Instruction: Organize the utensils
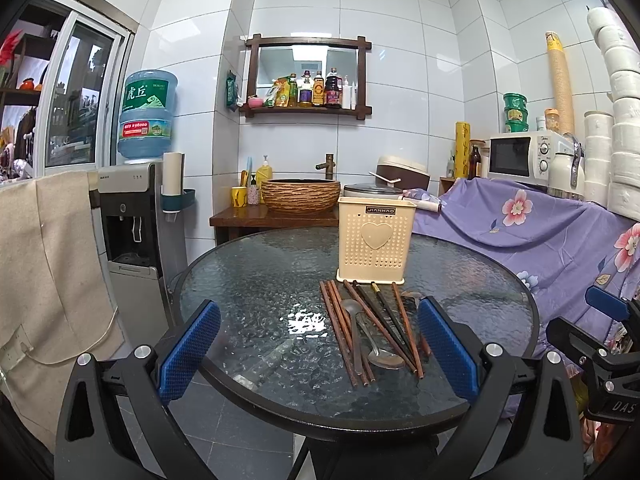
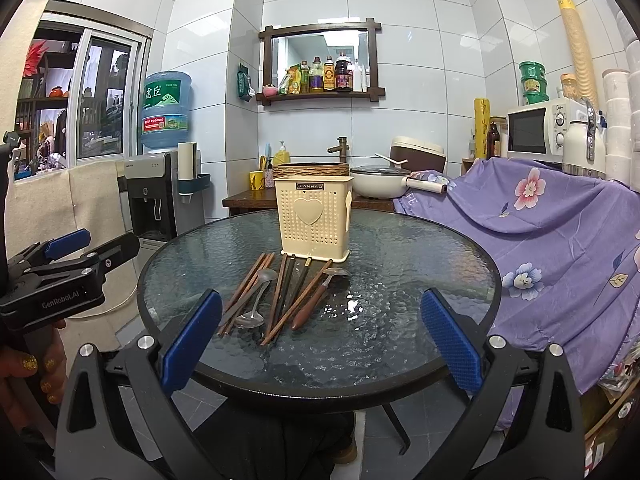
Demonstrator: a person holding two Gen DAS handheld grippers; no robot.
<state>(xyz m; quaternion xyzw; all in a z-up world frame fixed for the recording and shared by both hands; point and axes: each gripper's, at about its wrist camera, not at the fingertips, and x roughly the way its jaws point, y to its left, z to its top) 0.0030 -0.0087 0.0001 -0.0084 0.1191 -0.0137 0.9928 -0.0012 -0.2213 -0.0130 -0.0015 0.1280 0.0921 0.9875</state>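
Observation:
A cream perforated utensil holder (image 1: 376,240) (image 2: 314,216) with a heart on its front stands upright on the round glass table (image 1: 240,280) (image 2: 400,260). In front of it lie several brown and dark chopsticks (image 1: 348,336) (image 2: 280,296), a metal spoon (image 1: 376,348) (image 2: 256,300) and a wooden-handled spoon (image 2: 316,296). My left gripper (image 1: 320,348) (image 2: 100,246) hangs open over the table's near edge, its right pad beside the pile. My right gripper (image 2: 320,344) (image 1: 588,316) is open too, short of the utensils. Neither holds anything.
A purple floral cloth (image 2: 560,232) covers furniture right of the table. A water dispenser (image 1: 132,216) and a beige cloth (image 1: 48,264) stand at the left. Behind the table is a wooden stand with a wicker basin (image 1: 300,196). A hand (image 2: 24,360) holds the left gripper.

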